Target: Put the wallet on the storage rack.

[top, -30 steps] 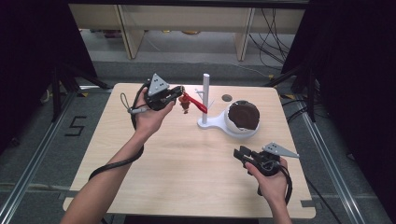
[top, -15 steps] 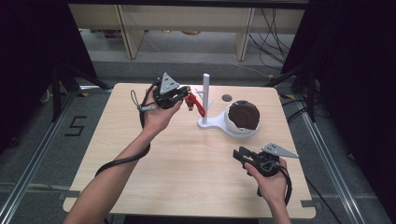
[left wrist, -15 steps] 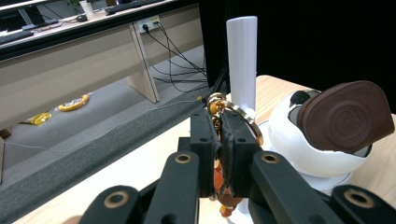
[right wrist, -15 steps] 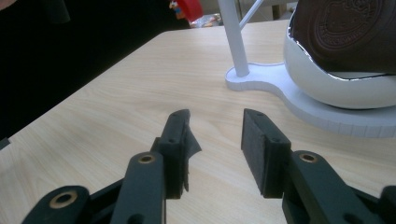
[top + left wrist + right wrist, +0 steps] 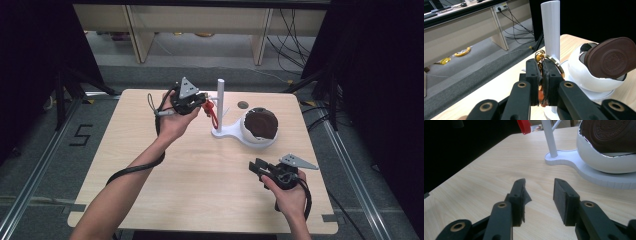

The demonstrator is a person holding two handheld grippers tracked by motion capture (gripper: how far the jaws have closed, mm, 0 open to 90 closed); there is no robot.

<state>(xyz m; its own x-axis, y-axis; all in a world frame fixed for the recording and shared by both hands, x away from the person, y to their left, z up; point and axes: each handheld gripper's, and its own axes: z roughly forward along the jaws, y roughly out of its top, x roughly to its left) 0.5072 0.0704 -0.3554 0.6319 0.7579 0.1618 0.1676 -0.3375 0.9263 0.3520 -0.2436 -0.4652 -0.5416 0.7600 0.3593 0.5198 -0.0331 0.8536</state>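
Evidently the job in hand is hanging a red keychain (image 5: 212, 111) on the white stand (image 5: 220, 102), and it is looking close to its end but not finished. Starting at the left, the left gripper (image 5: 199, 101) is clamping its jaws together on the keychain's gold ring (image 5: 548, 62), holding it in the air just beside the upright post (image 5: 551, 28), with the red strap dangling below. The ring is not yet sitting on the small peg that sticks out from the post, so that hooking and the release are what I judge to be remaining. Further right, the stand's white bowl (image 5: 250, 137) is cradling a brown leather pouch (image 5: 262, 124). At the right, near the table (image 5: 150, 190) front edge, the right gripper (image 5: 258, 167) is waiting with its jaws apart, gripping nothing.
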